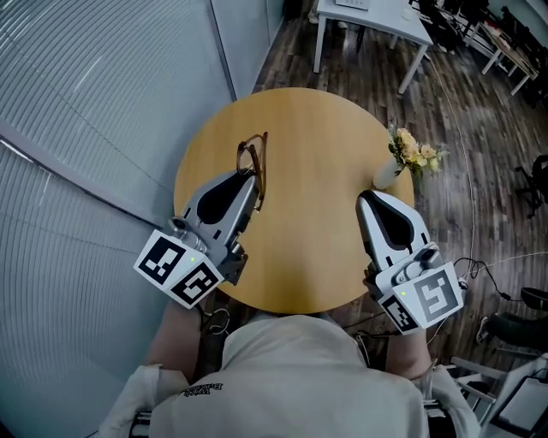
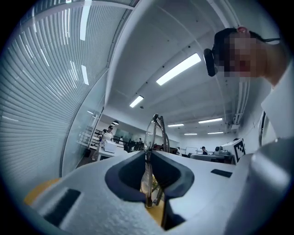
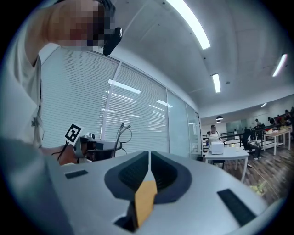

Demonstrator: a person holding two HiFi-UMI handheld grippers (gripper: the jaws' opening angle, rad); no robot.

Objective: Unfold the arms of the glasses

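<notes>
Brown-framed glasses [image 1: 253, 158] hang over the left part of the round wooden table [image 1: 308, 248], lifted off its top. My left gripper [image 1: 251, 180] is shut on them near one end of the frame. In the left gripper view the glasses [image 2: 154, 131] stand on edge between the jaws, arms folded against the lenses, and stick out past the left gripper [image 2: 148, 155]. My right gripper [image 1: 366, 198] hovers over the table's right side, apart from the glasses. Seen in its own view, the right gripper [image 3: 149, 155] is shut with nothing between its jaws.
A small white vase of yellow flowers [image 1: 402, 158] stands at the table's right edge, just beyond the right gripper. A glass wall with blinds [image 1: 94, 128] runs along the left. A white table [image 1: 377, 21] stands on the wooden floor behind.
</notes>
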